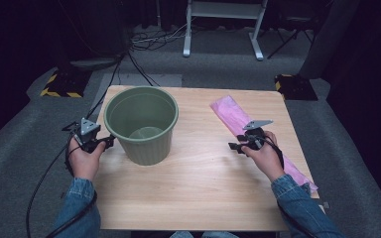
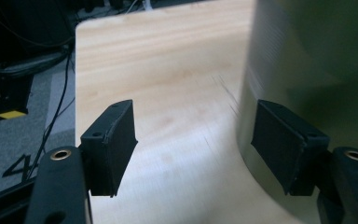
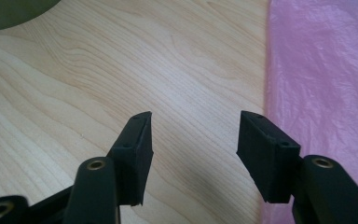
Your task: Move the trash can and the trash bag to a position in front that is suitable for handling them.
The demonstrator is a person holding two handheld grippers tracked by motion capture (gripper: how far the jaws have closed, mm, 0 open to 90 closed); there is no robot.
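Note:
A ribbed green plastic bin (image 1: 141,124) stands upright and empty on the left half of the wooden table (image 1: 203,173). A folded pink plastic bag (image 1: 230,115) lies flat as a long strip along the table's right side. My left gripper (image 1: 110,140) is held at the bin's left side, low by its base. In the left gripper view this gripper (image 2: 193,112) is open, its right jaw close beside the bin wall (image 2: 317,60) and bare wood between the pads. My right gripper (image 1: 234,146) is open over bare wood (image 3: 98,70), just left of the pink bag (image 3: 321,70).
Cables trail off the table's left edge onto the grey carpet (image 1: 25,144). White table legs (image 1: 223,29) and yellow-black striped bases (image 1: 59,87) stand on the floor beyond. A bit of the bin (image 3: 9,11) shows at the top left of the right gripper view.

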